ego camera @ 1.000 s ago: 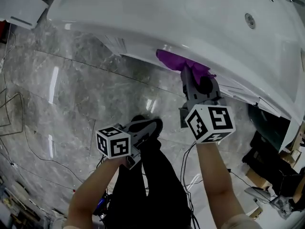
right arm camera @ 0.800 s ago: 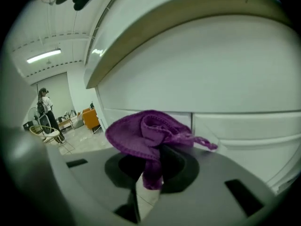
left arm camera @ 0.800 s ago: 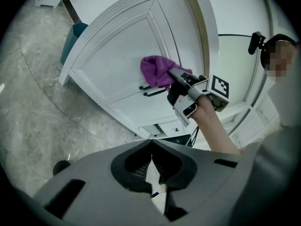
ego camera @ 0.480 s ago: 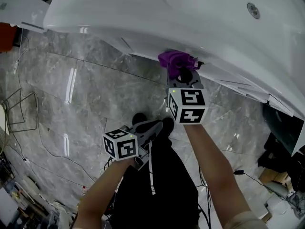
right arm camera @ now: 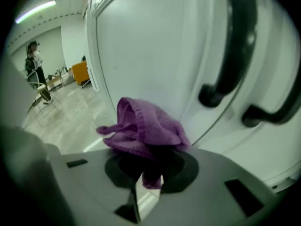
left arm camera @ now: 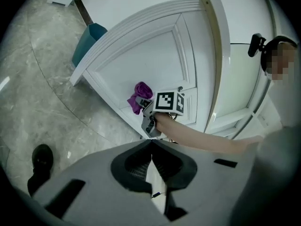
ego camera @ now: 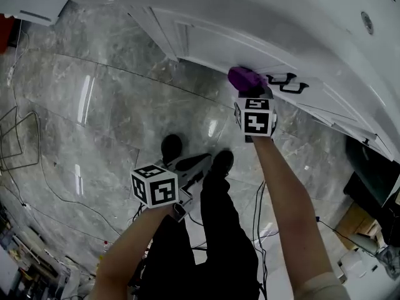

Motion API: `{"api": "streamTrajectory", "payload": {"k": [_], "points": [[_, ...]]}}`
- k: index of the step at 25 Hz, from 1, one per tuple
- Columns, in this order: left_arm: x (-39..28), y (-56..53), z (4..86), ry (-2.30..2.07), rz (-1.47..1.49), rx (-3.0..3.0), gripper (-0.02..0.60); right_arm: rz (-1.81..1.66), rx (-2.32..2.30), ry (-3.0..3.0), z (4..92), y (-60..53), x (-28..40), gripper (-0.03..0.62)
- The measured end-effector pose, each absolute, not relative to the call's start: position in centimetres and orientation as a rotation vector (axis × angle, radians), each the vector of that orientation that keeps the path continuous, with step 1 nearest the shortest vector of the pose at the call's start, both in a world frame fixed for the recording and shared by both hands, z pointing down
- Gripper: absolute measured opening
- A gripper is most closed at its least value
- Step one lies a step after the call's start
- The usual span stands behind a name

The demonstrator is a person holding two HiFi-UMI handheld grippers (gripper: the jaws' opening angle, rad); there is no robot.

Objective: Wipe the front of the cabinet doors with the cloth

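Observation:
A bunched purple cloth (right arm camera: 146, 128) is pinched in my right gripper (right arm camera: 148, 171), which is shut on it. The cloth (ego camera: 245, 78) presses against the white cabinet door (ego camera: 212, 45), just left of two black handles (ego camera: 284, 82). The left gripper view shows the same cloth (left arm camera: 140, 94) on the panelled door (left arm camera: 155, 60) with the right gripper (left arm camera: 149, 108) behind it. My left gripper (ego camera: 203, 162) hangs low over the floor, away from the cabinet; its jaws (left arm camera: 151, 166) are shut with nothing between them.
White panelled cabinet doors run under a white counter (ego camera: 325, 11). Black handles (right arm camera: 235, 46) stand right beside the cloth. The floor is grey marble (ego camera: 94, 105) with cables (ego camera: 19, 142) at the left. My black shoes (ego camera: 172, 146) are below. A person (right arm camera: 34, 60) stands far off.
The right gripper has carried the cloth down from under the counter edge onto the door face beside the handles. The view has tilted so more of the doors shows. The left gripper stayed low.

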State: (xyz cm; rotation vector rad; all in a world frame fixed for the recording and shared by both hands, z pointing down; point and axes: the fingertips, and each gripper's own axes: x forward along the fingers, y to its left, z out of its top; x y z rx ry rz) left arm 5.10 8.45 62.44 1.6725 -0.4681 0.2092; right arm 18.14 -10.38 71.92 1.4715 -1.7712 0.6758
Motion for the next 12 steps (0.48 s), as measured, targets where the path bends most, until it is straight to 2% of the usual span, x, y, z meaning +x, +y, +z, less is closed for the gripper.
{"api": "streamTrajectory", "payload": {"k": [8, 12], "points": [[0.2, 7.1, 65.0, -0.445, 0.257, 1.679, 0.02, 0.761, 1.37, -1.575, 82.4, -9.7, 17.9, 0.061], [-1.0, 6.5, 64.9, -0.466, 0.225, 1.654, 0.02, 0.828, 1.351, -1.59, 81.4, -9.0, 16.8, 0.061]]}}
